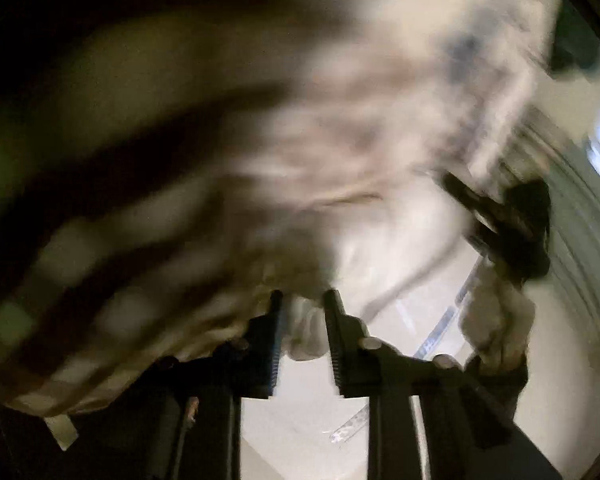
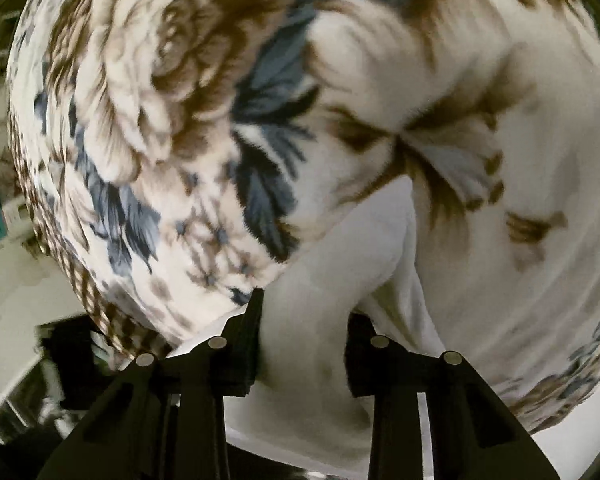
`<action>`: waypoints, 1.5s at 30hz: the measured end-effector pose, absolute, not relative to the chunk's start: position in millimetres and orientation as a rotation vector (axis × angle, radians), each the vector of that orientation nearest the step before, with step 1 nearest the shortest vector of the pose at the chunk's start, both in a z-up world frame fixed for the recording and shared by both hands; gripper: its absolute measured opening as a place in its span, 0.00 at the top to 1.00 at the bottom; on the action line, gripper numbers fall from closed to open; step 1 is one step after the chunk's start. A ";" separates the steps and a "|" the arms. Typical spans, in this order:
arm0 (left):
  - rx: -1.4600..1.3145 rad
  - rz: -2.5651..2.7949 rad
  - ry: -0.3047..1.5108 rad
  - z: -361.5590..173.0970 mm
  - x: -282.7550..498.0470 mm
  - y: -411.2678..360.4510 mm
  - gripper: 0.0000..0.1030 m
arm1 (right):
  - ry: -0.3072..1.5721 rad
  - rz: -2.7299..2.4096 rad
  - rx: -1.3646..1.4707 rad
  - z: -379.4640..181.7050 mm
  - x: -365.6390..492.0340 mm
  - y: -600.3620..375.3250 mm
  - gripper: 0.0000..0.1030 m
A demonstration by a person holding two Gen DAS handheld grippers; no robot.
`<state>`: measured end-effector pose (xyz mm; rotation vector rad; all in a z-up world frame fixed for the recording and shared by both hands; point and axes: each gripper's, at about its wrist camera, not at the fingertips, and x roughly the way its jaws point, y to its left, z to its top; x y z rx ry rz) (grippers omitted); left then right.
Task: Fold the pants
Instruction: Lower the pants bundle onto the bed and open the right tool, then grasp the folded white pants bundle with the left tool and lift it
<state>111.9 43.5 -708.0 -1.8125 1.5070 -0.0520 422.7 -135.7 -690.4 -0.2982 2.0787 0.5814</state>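
left gripper (image 1: pixel 302 300): we see its jaws pinching a bunched fold of the white pants (image 1: pixel 380 252).
right gripper (image 2: pixel 300 312): we see its jaws pressed onto a thick fold of the pants (image 2: pixel 300 340), which fills the gap between them.
pants: they hang from both grippers, above the floral bedspread (image 2: pixel 160 120).
bedspread: it lies beyond the pants, brown and blue flowers on white.
left view: badly blurred, and we cannot tell more.

Motion blur smears the pants (image 1: pixel 340 128) in the left wrist view (pattern unreadable), and shadow swallows the left side.
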 end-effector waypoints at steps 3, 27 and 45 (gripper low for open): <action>-1.783 -0.010 1.507 -702.4 108.3 45.4 0.92 | 2.064 0.573 -0.296 -687.4 428.0 -139.0 0.69; 0.058 -0.477 1.540 -562.4 346.6 -19.7 0.21 | 1.659 0.149 0.622 -583.5 210.1 -251.7 0.29; -0.090 -0.770 1.866 -644.4 357.3 -65.1 0.48 | 1.371 -0.048 1.458 -684.8 53.2 -229.7 0.90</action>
